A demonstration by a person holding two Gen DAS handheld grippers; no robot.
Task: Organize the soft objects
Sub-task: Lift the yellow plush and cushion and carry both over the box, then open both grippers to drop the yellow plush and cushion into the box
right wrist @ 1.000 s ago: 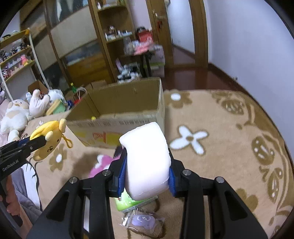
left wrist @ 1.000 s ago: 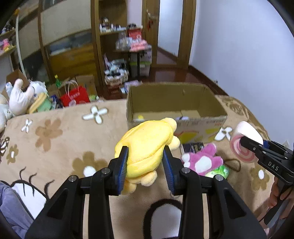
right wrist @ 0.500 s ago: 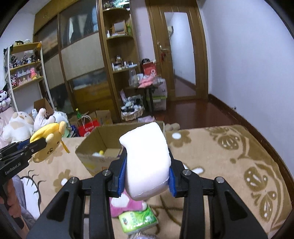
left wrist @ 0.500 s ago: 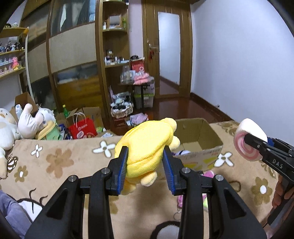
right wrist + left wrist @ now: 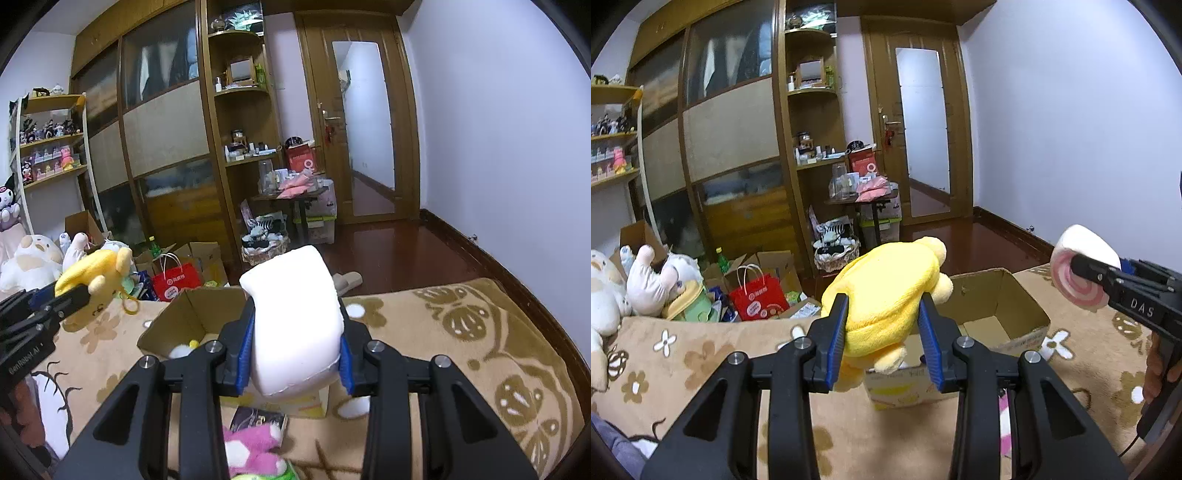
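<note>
My left gripper [image 5: 882, 332] is shut on a yellow plush toy [image 5: 886, 291], held up in front of the open cardboard box [image 5: 1015, 295] on the flowered blanket. My right gripper [image 5: 295, 339] is shut on a white soft roll [image 5: 295, 325] with a pink swirl on its end [image 5: 1075, 280]. It hangs above and just before the same box [image 5: 177, 317]. In the right wrist view the left gripper [image 5: 74, 291] with the yellow plush [image 5: 96, 273] shows at the left. A pink plush [image 5: 251, 450] lies on the blanket below the right gripper.
A beige flowered blanket [image 5: 461, 332] covers the bed. Plush toys [image 5: 646, 280], a red paper bag [image 5: 757, 295] and loose boxes sit past the bed's far edge. Wooden shelves and a door stand behind. A person's hand [image 5: 1156, 369] holds the right gripper's handle.
Both grippers have risen and tilted upward with their toys, so the box and blanket have slid lower in both views and more of the room shows.
</note>
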